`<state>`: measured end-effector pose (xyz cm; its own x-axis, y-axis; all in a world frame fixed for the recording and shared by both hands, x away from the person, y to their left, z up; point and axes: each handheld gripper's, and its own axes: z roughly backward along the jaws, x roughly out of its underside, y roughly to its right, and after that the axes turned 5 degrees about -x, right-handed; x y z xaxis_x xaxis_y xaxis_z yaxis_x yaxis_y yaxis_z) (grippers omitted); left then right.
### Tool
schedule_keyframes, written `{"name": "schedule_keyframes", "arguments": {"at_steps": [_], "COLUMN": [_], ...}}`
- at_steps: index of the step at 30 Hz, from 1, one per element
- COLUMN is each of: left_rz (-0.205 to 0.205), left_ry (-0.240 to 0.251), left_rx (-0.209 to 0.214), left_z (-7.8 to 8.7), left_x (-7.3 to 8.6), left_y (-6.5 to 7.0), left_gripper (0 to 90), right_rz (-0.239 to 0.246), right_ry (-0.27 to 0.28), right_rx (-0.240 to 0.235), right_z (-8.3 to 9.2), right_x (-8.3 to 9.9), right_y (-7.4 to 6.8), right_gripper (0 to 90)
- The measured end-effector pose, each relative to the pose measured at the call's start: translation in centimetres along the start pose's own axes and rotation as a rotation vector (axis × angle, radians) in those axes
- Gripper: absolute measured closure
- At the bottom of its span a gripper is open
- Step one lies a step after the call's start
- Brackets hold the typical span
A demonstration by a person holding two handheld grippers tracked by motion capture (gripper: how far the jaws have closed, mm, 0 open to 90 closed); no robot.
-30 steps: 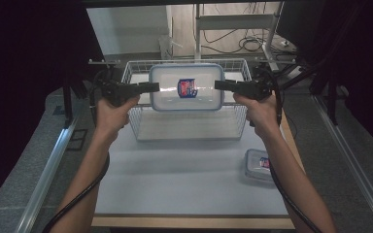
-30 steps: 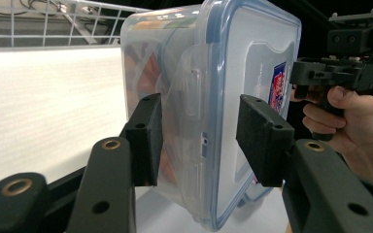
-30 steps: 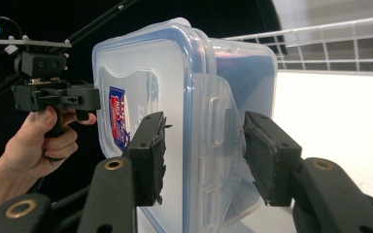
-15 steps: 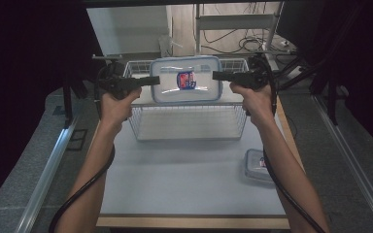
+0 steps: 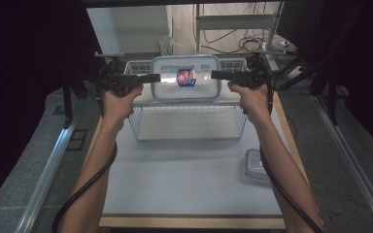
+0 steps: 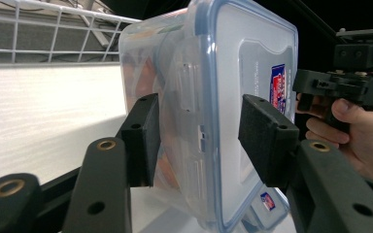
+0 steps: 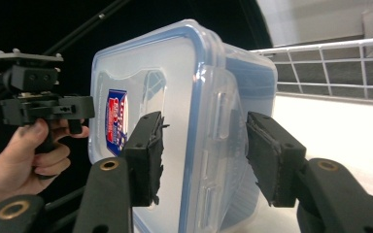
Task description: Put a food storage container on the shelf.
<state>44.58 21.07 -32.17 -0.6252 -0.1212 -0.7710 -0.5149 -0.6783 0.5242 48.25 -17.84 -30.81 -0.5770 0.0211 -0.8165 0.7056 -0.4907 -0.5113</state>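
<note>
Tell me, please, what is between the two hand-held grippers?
In the high view, the clear lidded container spans the gap between the left hand-held gripper and the right hand-held gripper, above the wire basket. Each grips one end.

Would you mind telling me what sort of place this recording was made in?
Probably a lab or recording workstation, not a kitchen: black drapes enclose a plain white table, cables trail across the floor behind it, and a person works a lidded plastic container over a wire basket with handheld grippers.

Clear lidded plastic container (image 5: 186, 77), blue-rimmed, red-and-blue label on top; held level between left gripper (image 5: 155, 77) and right gripper (image 5: 215, 74), above white wire basket (image 5: 189, 121).
</note>
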Motion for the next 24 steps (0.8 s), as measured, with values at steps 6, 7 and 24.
{"name": "schedule_keyframes", "arguments": {"at_steps": [6, 7, 24], "left_rz": [0.017, 0.018, -0.083], "left_ry": [0.012, 0.016, 0.042], "left_rx": [0.002, 0.003, -0.125], "left_z": [-0.3, -0.4, -0.9], "left_x": [-0.1, -0.1, 0.3], "left_y": [-0.4, -0.4, 0.4], "left_gripper": [49.5, 49.3, 37.2], "right_rz": [-0.001, -0.004, 0.115], "right_ry": [0.008, 0.01, 0.024], "right_rx": [0.015, 0.015, 0.134], "right_z": [-0.4, -0.4, -1.1], "right_x": [-0.1, -0.1, -0.4], "right_y": [0.1, 0.2, -0.1], "right_gripper": [47.7, 47.6, 45.8]}}
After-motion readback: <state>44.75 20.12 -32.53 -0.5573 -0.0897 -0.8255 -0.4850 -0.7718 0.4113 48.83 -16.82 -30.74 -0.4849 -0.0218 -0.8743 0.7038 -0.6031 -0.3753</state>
